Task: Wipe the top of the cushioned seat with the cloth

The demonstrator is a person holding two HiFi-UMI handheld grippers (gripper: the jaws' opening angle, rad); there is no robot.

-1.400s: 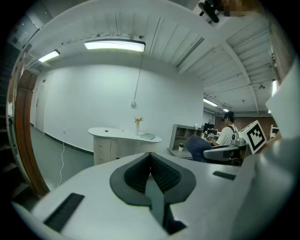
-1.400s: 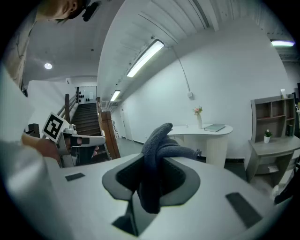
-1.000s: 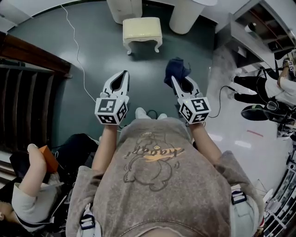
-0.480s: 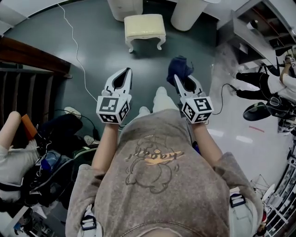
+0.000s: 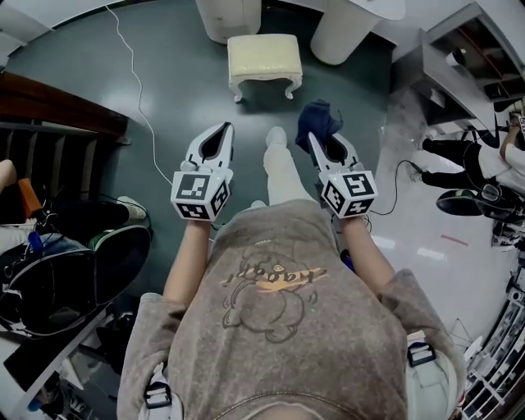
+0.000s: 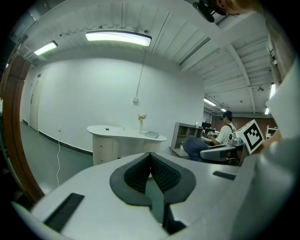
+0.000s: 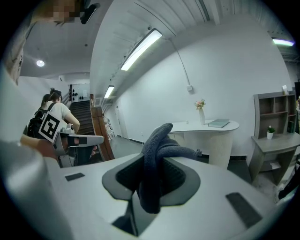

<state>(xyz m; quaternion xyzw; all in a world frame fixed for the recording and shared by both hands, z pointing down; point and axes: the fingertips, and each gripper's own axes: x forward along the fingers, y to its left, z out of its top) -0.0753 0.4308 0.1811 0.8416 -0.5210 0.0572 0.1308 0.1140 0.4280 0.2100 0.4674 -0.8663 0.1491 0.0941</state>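
Note:
A cream cushioned seat with curved legs stands on the dark floor ahead of me. My right gripper is shut on a dark blue cloth, which bunches up past its tips. In the right gripper view the cloth sticks up between the jaws. My left gripper is held level beside it, shut with nothing in it; its jaws meet at the tip. Both grippers are well short of the seat.
A white curved counter stands behind the seat, with round white bases in the head view. A white cable runs across the floor at left. Wooden stairs lie left. A seated person and shelving are at right.
I have walked forward: the seat sits slightly lower and nearer in the head view. My leg has swung forward between the grippers. Both grippers keep their hold and pose.

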